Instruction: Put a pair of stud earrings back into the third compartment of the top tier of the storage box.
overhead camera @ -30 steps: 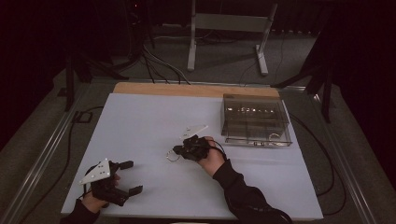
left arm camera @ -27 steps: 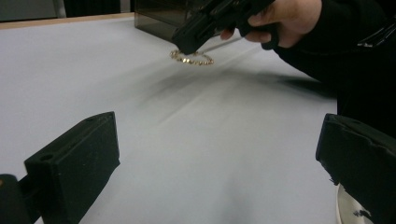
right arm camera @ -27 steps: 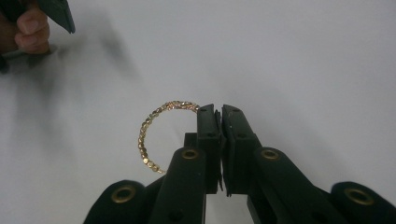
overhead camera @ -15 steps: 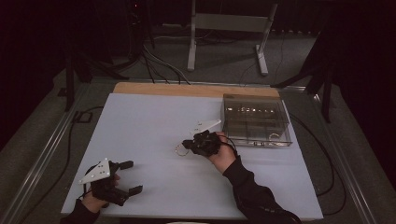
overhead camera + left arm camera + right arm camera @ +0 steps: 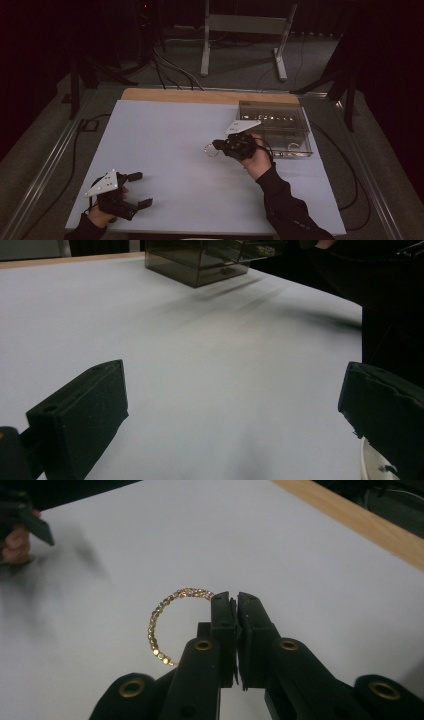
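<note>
Bracelet [image 5: 170, 620] hangs pinched edgewise in your right tongs [image 5: 235, 600], just short of the clear box [image 5: 274, 127], keeping the beads visible; your left tongs [image 5: 137, 190] rest wide open, empty.

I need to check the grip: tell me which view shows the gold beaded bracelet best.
The right gripper view: the gold beaded bracelet hangs as a clear beaded arc, pinched between the closed jaws of the right gripper. The high view gives it as a small faint ring at that gripper's tip, above the table.
</note>
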Motion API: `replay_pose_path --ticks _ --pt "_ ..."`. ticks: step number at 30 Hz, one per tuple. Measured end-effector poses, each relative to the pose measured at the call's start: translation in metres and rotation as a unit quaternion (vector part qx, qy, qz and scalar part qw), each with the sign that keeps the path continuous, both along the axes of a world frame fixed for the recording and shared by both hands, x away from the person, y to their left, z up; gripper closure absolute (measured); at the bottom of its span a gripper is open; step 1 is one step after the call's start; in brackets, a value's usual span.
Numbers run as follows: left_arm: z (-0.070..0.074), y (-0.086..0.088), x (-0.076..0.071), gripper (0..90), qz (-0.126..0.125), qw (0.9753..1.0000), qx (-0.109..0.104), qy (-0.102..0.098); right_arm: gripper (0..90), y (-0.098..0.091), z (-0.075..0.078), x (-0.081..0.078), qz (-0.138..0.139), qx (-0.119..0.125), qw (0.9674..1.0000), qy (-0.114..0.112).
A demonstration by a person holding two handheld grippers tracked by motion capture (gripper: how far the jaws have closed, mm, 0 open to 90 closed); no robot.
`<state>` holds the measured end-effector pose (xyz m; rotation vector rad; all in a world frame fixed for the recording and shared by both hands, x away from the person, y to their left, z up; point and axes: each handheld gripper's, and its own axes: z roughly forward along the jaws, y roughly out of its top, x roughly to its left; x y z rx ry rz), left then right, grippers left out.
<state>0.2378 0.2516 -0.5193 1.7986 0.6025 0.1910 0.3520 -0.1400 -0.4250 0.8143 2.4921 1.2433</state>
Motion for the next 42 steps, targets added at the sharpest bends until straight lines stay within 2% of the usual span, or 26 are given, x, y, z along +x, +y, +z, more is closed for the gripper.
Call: replay_pose_path --ticks 8,11,15,23,29,36,40,42 --pt "0.000 -0.001 0.000 0.5 -0.001 1.0000 0.002 -0.001 86.8 -0.032 0.009 0.002 -0.034 -0.007 0.9993 -0.010" --pt "0.000 -0.001 0.000 0.5 0.000 1.0000 0.002 -0.001 86.7 -0.046 0.012 0.002 -0.049 -0.001 0.9987 -0.012" --pt "0.001 -0.002 0.000 0.5 -0.002 1.0000 0.003 -0.002 86.8 -0.065 0.015 0.001 -0.070 0.002 0.9974 -0.015" --pt "0.001 -0.002 -0.001 0.5 -0.002 1.0000 0.004 -0.002 86.7 -0.100 0.019 -0.001 -0.109 -0.009 0.9938 -0.020" --pt "0.001 -0.002 -0.001 0.5 -0.002 1.0000 0.003 -0.003 86.7 -0.128 0.022 -0.005 -0.141 0.002 0.9897 -0.024" --pt "0.001 -0.002 -0.001 0.5 -0.002 1.0000 0.003 -0.003 86.6 -0.156 0.023 -0.009 -0.177 -0.003 0.9838 -0.024" --pt "0.001 -0.003 -0.001 0.5 -0.003 1.0000 0.004 -0.002 86.7 -0.173 0.021 -0.010 -0.199 -0.002 0.9797 -0.024" --pt "0.001 -0.003 -0.001 0.5 -0.003 1.0000 0.005 -0.003 86.7 -0.180 0.021 -0.010 -0.211 -0.009 0.9771 -0.027"
